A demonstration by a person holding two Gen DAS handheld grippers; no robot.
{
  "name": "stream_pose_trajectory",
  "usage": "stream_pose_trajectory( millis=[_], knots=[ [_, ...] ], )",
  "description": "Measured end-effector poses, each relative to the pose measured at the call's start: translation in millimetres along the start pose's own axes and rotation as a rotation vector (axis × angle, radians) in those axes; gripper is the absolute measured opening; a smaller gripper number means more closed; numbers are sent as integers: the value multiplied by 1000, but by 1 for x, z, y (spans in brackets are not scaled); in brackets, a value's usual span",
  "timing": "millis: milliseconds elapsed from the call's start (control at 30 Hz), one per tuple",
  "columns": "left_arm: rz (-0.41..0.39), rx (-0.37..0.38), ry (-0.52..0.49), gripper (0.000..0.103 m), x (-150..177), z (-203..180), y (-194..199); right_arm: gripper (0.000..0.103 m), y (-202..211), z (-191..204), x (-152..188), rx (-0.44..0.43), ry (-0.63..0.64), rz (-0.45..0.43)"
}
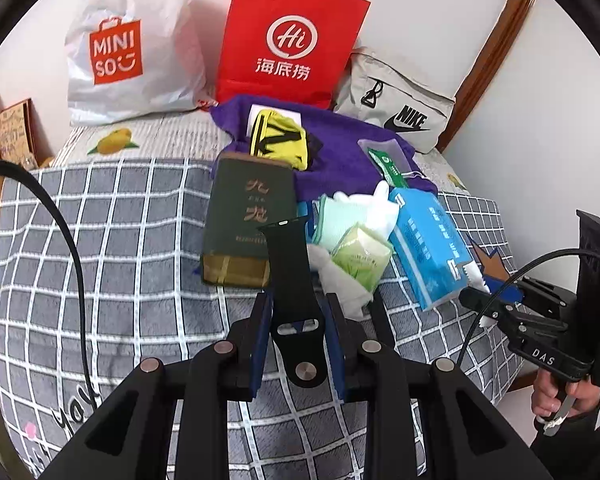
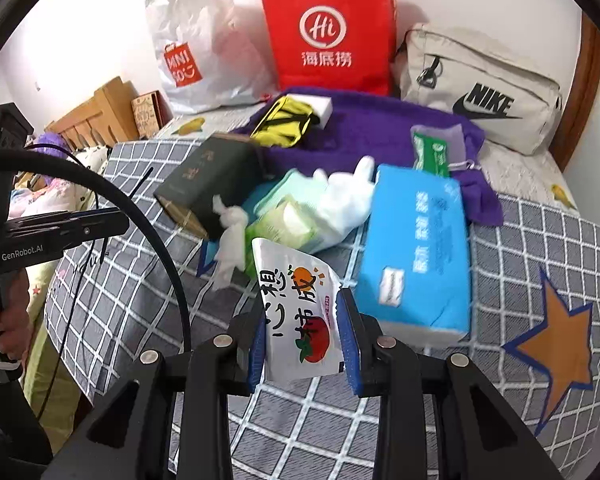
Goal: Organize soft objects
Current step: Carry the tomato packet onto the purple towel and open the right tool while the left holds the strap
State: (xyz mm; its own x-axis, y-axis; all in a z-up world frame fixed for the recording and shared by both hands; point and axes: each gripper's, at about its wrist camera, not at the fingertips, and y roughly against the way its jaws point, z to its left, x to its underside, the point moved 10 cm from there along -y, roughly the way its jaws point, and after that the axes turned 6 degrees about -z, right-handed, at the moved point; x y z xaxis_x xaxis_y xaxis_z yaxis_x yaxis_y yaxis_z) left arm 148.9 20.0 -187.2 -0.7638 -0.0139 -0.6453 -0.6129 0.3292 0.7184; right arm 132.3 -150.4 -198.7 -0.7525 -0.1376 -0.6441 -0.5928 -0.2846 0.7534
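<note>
My left gripper (image 1: pixel 299 298) is shut on a black watch strap (image 1: pixel 290 264), which stands up between the blue pads above the checked grey blanket (image 1: pixel 120 240). In the right wrist view, my right gripper (image 2: pixel 302 300) is shut on a white tissue packet (image 2: pixel 300 312) printed with an orange and a tomato, lifted off the bed. Just beyond both lies a heap: a blue tissue pack (image 2: pixel 416 252), a green tissue pack (image 1: pixel 364 256), a white glove (image 2: pixel 344 196) and crumpled white tissue (image 2: pixel 230 240).
A dark green box (image 1: pixel 248 216), a yellow-black pouch (image 1: pixel 278 140) and a green sachet (image 1: pixel 388 164) lie on or by a purple towel (image 1: pixel 340 148). Against the wall stand a white Miniso bag (image 1: pixel 128 48), a red paper bag (image 1: pixel 288 36) and a grey Nike bag (image 1: pixel 400 104).
</note>
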Motion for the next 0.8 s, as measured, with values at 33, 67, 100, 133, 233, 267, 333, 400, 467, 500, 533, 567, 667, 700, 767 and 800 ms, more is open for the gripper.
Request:
stream_pose_trajectory(
  millis=[33,67,100,133,233,267,333,400,467,500,533,567,667,700,767,800],
  knots=[
    [-1,1,-5,25,-4,-1,-1,32,1,-2,-3,1,-1,-6],
    [-2,2,-10,25,-6,-2,-1,32,2,-5,-6,3,-1,-12],
    [-3,1,-14,25,-10,-3,-2,32,3,-7,-8,4,0,-16],
    [-4,0,-21,25,-14,-4,-3,32,3,-10,-13,7,3,-23],
    [-7,4,-35,25,-26,-8,-7,32,3,-17,-21,14,7,-35],
    [-8,5,-43,25,-30,-10,-9,32,3,-20,-25,16,6,-40],
    [-8,8,-56,25,-40,-14,-14,32,1,-26,-32,17,2,-48],
    [-6,10,-67,25,-49,-16,-20,32,-2,-32,-41,20,2,-59],
    [-4,14,-75,25,-59,-19,-28,32,-7,-38,-50,21,-3,-64],
    [-4,14,-78,25,-63,-20,-31,32,-10,-42,-55,21,-7,-67],
    [-4,15,-83,25,-67,-21,-34,32,-11,-44,-57,20,-8,-69],
    [-4,16,-89,25,-73,-23,-38,32,-14,-47,-62,19,-7,-67],
    [-7,20,-103,25,-89,-26,-49,32,-22,-58,-75,23,-9,-69],
    [-8,23,-106,25,-94,-28,-53,32,-25,-62,-79,21,-9,-68],
    [-6,29,-110,25,-103,-29,-62,32,-30,-71,-89,26,-11,-74],
    [-5,34,-105,25,-106,-30,-66,32,-32,-76,-93,30,-15,-76]
  ],
)
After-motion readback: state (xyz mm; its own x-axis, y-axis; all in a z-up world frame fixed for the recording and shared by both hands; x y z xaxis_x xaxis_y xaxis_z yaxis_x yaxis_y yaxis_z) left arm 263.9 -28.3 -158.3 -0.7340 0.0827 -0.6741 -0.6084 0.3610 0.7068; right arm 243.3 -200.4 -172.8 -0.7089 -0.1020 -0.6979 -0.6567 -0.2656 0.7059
